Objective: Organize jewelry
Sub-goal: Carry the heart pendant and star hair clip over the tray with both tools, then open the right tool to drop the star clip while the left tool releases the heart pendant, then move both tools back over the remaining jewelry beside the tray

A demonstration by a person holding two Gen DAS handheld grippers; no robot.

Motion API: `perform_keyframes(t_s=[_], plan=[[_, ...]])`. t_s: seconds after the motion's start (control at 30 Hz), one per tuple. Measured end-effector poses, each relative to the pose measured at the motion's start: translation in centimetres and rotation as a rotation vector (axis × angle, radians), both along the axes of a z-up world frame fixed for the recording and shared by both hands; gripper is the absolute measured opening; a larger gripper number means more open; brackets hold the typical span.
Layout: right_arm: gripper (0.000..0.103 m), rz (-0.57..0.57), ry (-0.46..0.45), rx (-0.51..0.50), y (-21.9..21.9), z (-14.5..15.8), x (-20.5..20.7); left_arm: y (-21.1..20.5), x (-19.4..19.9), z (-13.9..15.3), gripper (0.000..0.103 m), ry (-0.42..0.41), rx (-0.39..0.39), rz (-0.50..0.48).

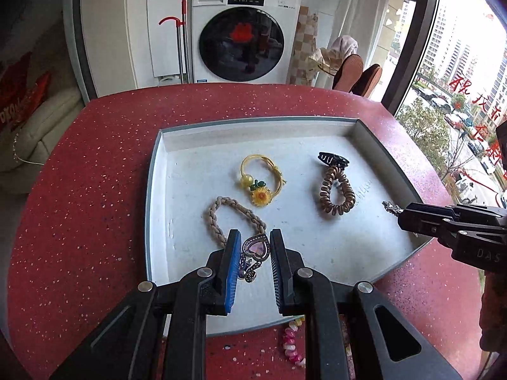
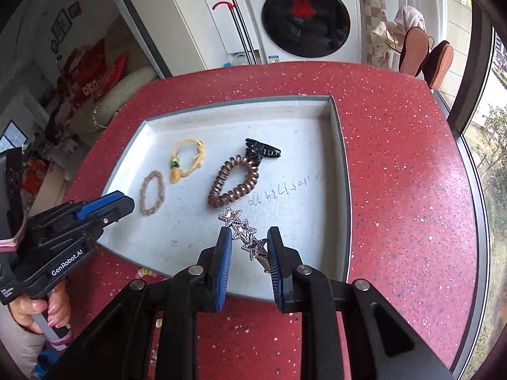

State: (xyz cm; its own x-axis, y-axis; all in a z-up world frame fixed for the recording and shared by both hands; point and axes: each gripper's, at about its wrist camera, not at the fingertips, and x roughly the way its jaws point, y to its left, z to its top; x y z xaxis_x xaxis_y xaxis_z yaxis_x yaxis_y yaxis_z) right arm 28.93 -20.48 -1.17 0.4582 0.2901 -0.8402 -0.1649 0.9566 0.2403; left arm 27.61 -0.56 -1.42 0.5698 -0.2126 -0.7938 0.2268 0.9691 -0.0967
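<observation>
Jewelry clips held over white tray, both grippers

Left gripper [image 1: 250, 247]: jaws narrowly parted, clamped on heart clip [image 1: 255, 244], pink stone in silver setting, small dangling charms below. Hangs over near-left part of tray [image 1: 158, 190], just beside braided beige hair tie [image 1: 233, 218].

Right gripper [image 2: 248, 240]: jaws narrowly parted, gripping star clip [image 2: 242, 229] by its near end, three purple rhinestone stars sticking out diagonally past fingertips. Sits above near-centre of tray floor, close to handwritten marks.

Tray: shallow, white inside, grey rim, resting on red speckled counter [image 1: 95, 174]. Lying flat inside, apart from each other: braided beige hair tie; yellow hair tie with sunflower [image 1: 259, 179]; brown spiral hair tie [image 1: 336, 194] with black claw clip [image 1: 332, 159] touching its far end.

Outside tray, on counter near front edge: pink-and-white bead bracelet [image 1: 291, 345], partly hidden behind left gripper body.

Hand [image 2: 47, 313] with pink nails wrapped around left gripper handle, seen from right wrist view.

Background: white washing machine [image 1: 244, 31], red-handled mop [image 1: 180, 31], pair of shoes [image 1: 358, 74] propped at window, street view beyond glass.
</observation>
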Motion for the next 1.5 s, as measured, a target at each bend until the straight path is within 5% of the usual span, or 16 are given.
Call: perform_keyframes(t_s=[0.63,0.83,1.2,1.27,1.3,1.33,1.5], plan=[[0.026,-0.023,-0.018,-0.124,0.9,-2.2,4.0,-2.1,4.2,-3.0,0.037,-0.011,0.157,0.047],[0.045,-0.04,-0.024,-0.088,0.5,-1.9,3.8,-2.6,4.1,-3.1,0.037,-0.018,0.182,0.044],[0.056,-0.072,-0.08,0.024,-0.3,0.8,1.4,-1.7,3.1,-1.7,0.037,-0.055,0.138,0.056],[0.056,-0.073,-0.082,0.028,-0.3,1.0,1.1,-1.5,3.2,-1.5,0.058,-0.06,0.136,0.066],[0.057,-0.075,-0.083,0.034,-0.4,1.0,1.0,-1.3,3.0,-1.3,0.093,-0.072,0.13,0.077],[0.057,-0.077,-0.085,0.037,-0.5,1.1,0.8,-1.1,2.6,-0.9,0.103,-0.104,0.123,0.088],[0.057,-0.081,-0.09,0.049,-0.7,1.5,0.2,-1.1,2.0,0.5,0.103,-0.143,0.126,0.082]])
